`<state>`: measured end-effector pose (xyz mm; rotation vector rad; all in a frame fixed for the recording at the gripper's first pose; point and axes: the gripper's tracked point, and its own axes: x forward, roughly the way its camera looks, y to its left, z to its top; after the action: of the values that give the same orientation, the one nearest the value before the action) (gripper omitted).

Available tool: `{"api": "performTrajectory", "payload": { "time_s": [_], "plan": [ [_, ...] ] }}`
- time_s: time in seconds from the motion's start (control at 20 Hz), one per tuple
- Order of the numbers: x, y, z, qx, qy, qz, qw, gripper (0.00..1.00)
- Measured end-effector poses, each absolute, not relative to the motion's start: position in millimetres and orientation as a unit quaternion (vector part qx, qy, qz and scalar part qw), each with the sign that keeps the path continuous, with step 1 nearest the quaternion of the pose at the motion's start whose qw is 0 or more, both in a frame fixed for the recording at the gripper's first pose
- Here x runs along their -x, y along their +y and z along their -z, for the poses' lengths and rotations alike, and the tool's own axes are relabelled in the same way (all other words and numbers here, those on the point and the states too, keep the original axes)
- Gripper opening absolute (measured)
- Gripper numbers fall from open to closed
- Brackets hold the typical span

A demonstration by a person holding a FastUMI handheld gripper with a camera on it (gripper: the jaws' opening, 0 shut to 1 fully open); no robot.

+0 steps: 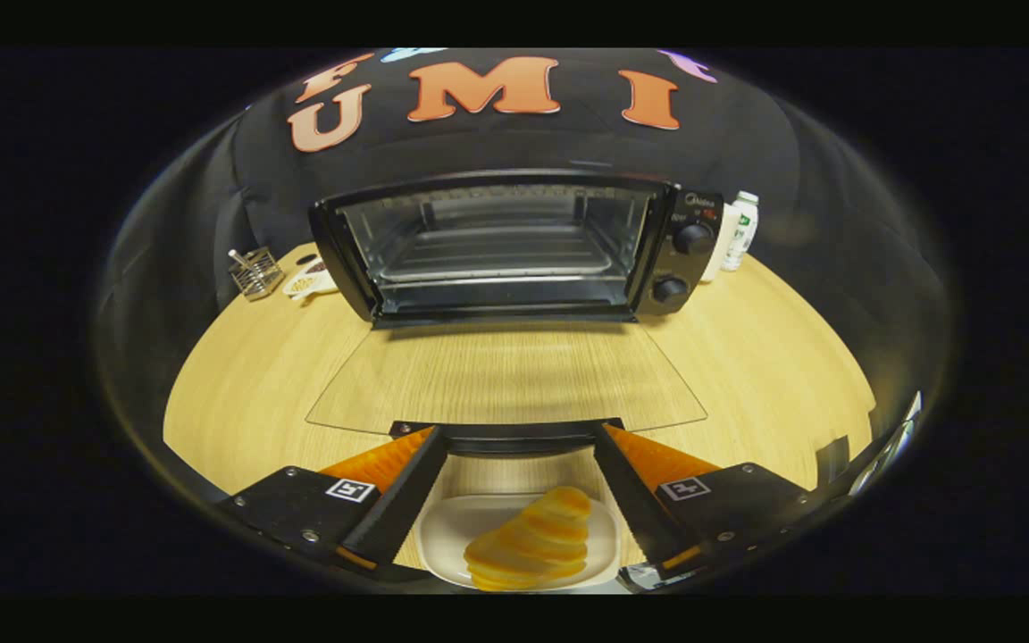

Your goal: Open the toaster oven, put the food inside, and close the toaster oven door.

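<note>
Croissant (532, 540) on white plate (443, 527) between wide-open, empty gripper (519, 446) fingers.

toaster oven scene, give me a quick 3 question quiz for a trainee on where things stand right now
1. True or false: the toaster oven door is shut.
2. What lies between the fingers of the gripper? A) a white bottle B) a croissant on a white plate C) a wire rack
3. Fill in: the gripper is ____ and grips nothing.

Key
1. False: the glass door lies folded down flat over the wooden table, and the oven cavity is bare.
2. B: the croissant sits on the plate, apart from both fingers.
3. open
</note>
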<state>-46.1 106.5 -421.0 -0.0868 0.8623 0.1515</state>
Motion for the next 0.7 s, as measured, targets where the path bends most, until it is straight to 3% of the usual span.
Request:
{"api": "performTrajectory", "payload": {
  "time_s": [0.7],
  "plan": [
    [58, 98, 383, 0.035, 0.397, -0.038, 0.917, 0.99]
  ]
}}
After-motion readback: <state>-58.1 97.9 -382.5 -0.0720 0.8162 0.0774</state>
